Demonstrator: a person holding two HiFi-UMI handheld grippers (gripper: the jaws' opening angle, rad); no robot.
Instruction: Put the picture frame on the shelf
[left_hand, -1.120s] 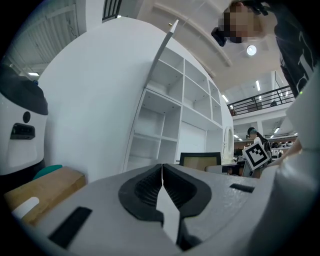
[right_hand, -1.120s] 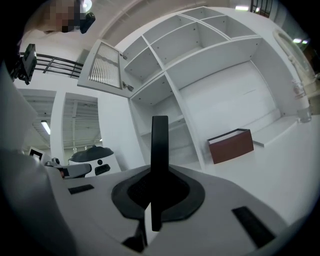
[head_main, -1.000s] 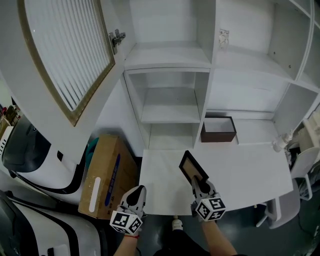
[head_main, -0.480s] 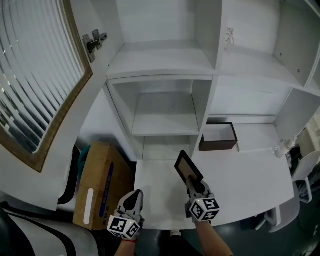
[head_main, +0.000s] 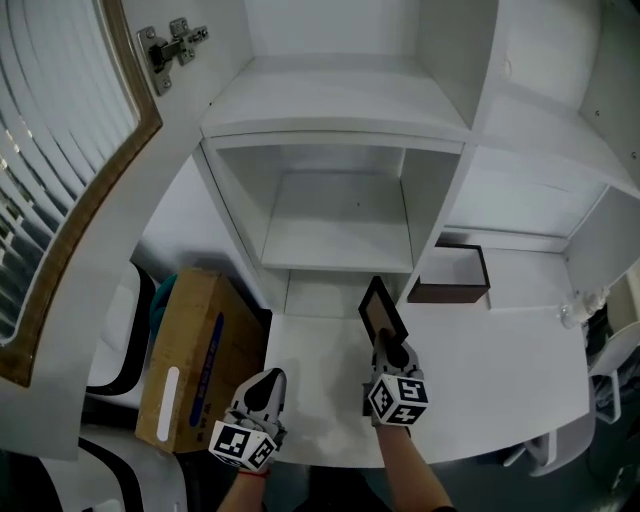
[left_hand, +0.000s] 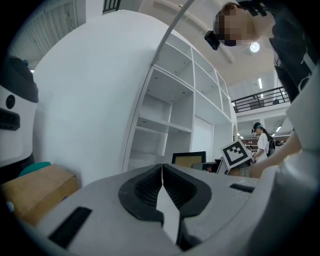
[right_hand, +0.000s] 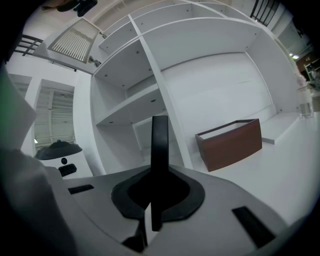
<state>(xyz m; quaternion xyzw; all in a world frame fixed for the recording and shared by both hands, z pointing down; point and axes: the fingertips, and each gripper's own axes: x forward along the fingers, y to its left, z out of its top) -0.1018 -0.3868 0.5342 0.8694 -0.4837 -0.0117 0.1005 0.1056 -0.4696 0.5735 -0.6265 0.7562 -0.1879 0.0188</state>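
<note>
Because the right gripper (head_main: 392, 352) is clamped on the lower edge of the thin black-rimmed rectangular picture frame (head_main: 381, 308), the frame stands upright and edge-on, which suits sliding it in. The frame is not yet on the white multi-compartment shelf unit (head_main: 335, 232); it is held just in front of the unit's middle column. That column's compartments are bare, each bounded by upright dividers and apparently wider than the frame. The left gripper (head_main: 264, 384), jaws together and empty, sits before the unit's left side, clear of the approach.
</note>
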